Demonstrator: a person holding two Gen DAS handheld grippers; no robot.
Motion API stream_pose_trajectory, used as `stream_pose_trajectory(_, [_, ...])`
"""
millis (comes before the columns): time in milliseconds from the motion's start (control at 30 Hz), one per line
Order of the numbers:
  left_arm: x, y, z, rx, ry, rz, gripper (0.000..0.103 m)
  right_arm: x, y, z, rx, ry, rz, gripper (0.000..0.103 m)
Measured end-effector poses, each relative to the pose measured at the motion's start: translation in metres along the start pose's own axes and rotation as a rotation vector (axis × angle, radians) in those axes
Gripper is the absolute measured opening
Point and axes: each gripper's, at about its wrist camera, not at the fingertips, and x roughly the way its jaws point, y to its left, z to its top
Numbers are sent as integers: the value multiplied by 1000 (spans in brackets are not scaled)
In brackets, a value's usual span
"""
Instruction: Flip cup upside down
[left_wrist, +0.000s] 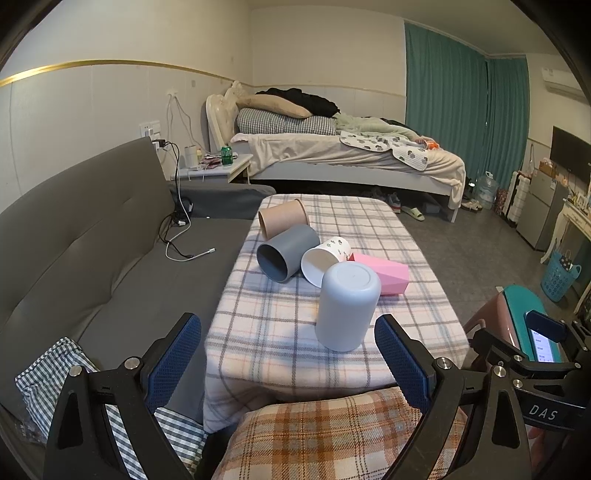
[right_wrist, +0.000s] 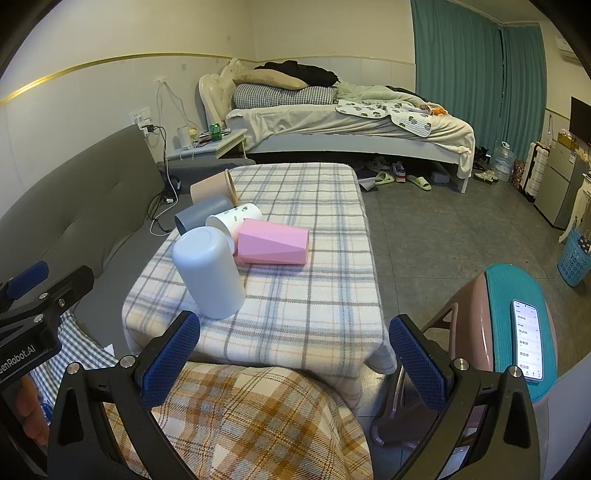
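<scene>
A pale blue-grey cup (left_wrist: 347, 306) stands upside down, base up, near the front of the plaid-covered table (left_wrist: 280, 332); it also shows in the right wrist view (right_wrist: 210, 271). Behind it lie on their sides a pink faceted cup (left_wrist: 386, 273), a white patterned cup (left_wrist: 325, 258), a dark grey cup (left_wrist: 286, 253) and a beige cup (left_wrist: 282, 218). My left gripper (left_wrist: 288, 354) is open and empty, just short of the table's front edge. My right gripper (right_wrist: 293, 356) is open and empty, over the table's front edge.
A grey sofa (left_wrist: 92, 236) with cables lies left of the table. A stool with a teal cushion and a phone (right_wrist: 528, 339) stands at the right. My plaid-clad knee (right_wrist: 240, 417) is below the grippers. A bed (left_wrist: 343, 151) stands behind.
</scene>
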Motion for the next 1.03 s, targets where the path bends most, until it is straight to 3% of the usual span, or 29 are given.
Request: stream_pose_trajectory(1033, [2, 1, -4, -14, 6, -12, 98, 1, 1, -2, -2, 3, 0, 103])
